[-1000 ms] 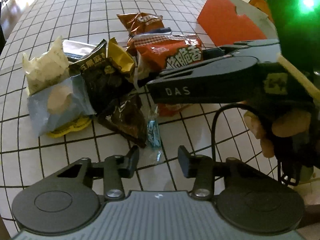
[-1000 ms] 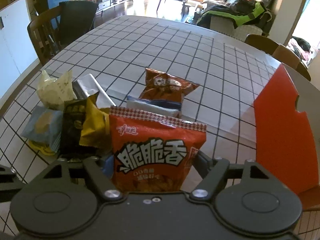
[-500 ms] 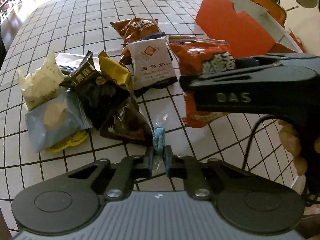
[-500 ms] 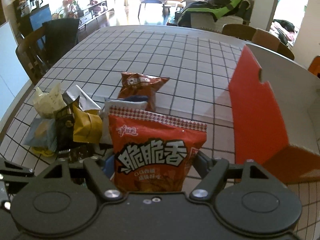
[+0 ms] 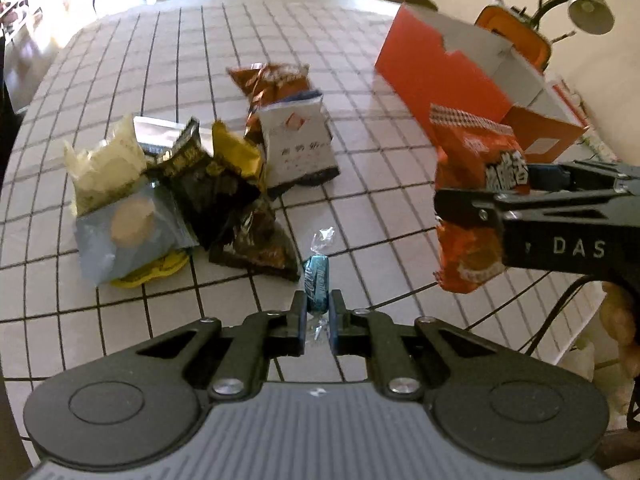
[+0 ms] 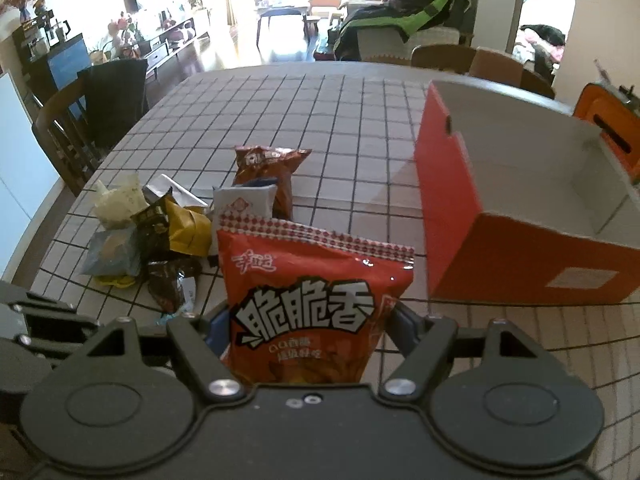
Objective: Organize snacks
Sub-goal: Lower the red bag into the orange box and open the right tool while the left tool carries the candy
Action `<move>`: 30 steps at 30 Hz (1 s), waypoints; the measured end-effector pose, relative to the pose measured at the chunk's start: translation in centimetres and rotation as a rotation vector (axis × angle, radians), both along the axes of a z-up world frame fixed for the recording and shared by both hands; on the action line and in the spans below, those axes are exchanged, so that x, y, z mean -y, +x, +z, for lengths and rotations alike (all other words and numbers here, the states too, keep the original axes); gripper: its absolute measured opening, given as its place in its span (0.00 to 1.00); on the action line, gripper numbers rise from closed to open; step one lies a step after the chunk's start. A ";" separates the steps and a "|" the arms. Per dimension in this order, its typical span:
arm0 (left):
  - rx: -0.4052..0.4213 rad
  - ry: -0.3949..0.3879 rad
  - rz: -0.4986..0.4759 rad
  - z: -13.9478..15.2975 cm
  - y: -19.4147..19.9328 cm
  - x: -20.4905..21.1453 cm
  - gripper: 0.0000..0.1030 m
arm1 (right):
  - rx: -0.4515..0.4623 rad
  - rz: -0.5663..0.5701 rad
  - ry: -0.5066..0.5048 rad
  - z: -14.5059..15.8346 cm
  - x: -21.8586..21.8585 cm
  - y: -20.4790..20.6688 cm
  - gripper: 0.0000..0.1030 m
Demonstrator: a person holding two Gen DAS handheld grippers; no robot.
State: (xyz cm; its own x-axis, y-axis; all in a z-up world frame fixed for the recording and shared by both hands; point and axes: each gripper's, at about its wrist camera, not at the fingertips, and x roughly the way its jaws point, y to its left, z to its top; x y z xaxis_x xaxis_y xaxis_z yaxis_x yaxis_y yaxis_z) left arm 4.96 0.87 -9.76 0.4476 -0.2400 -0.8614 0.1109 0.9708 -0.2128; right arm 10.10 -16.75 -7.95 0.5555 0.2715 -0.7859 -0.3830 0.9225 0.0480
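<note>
1. The table (image 6: 304, 120), under its black-gridded cloth, carries everything. The orange box (image 6: 452, 216) stands open-topped toward its right edge, white inside and, from what I can see, empty.
2. My right gripper (image 6: 308, 320) is clamped on the red snack bag (image 6: 312, 300), which stands upright between the pads, its long axis pointing away from me and its zigzag seal on top. The box lies ahead and to the right of it, near but not touching. That is the relation I'm steering by, and this hand is the nearer to the box.
3. The remaining heap (image 5: 172, 200) sits toward the left edge: a pale bag, a grey-blue one, black and yellow ones, a white packet and a brown bag behind.
4. My left gripper (image 5: 318, 312) is closed on a small blue wrapped candy (image 5: 317, 286), which is clear of the cloth. Its clear twisted end pokes forward, just beside the heap's nearest dark packet.
5. I judge both loads are bound for the box.
</note>
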 end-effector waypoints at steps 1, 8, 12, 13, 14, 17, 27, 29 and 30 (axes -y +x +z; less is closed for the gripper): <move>0.012 0.000 -0.003 0.5 -0.1 0.1 0.10 | 0.008 -0.004 -0.003 0.4 0.2 -0.2 0.74; 0.076 0.013 -0.023 3.5 0.2 1.9 0.10 | 0.080 -0.021 -0.013 4.3 2.0 -1.3 0.74; 0.125 0.018 -0.045 5.6 0.9 3.4 0.10 | 0.114 -0.033 -0.014 6.4 3.7 -1.1 0.74; 0.138 0.019 -0.052 6.2 1.2 4.0 0.10 | 0.122 -0.038 -0.013 6.9 4.2 -0.9 0.74; 0.148 0.020 -0.059 6.6 1.4 4.5 0.10 | 0.128 -0.043 -0.014 7.2 4.7 -0.7 0.74; 0.177 0.029 -0.079 7.9 2.6 6.4 0.10 | 0.140 -0.061 -0.014 8.0 6.3 0.5 0.74; 0.216 0.051 -0.095 9.9 8.7 14.1 0.10 | 0.153 -0.091 -0.033 8.3 13.3 6.3 0.74; 0.216 0.056 -0.090 10.0 10.0 15.5 0.10 | 0.145 -0.095 -0.035 8.1 14.6 7.8 0.74; 0.212 0.057 -0.088 10.0 10.6 16.2 0.10 | 0.138 -0.095 -0.034 7.9 15.3 8.5 0.74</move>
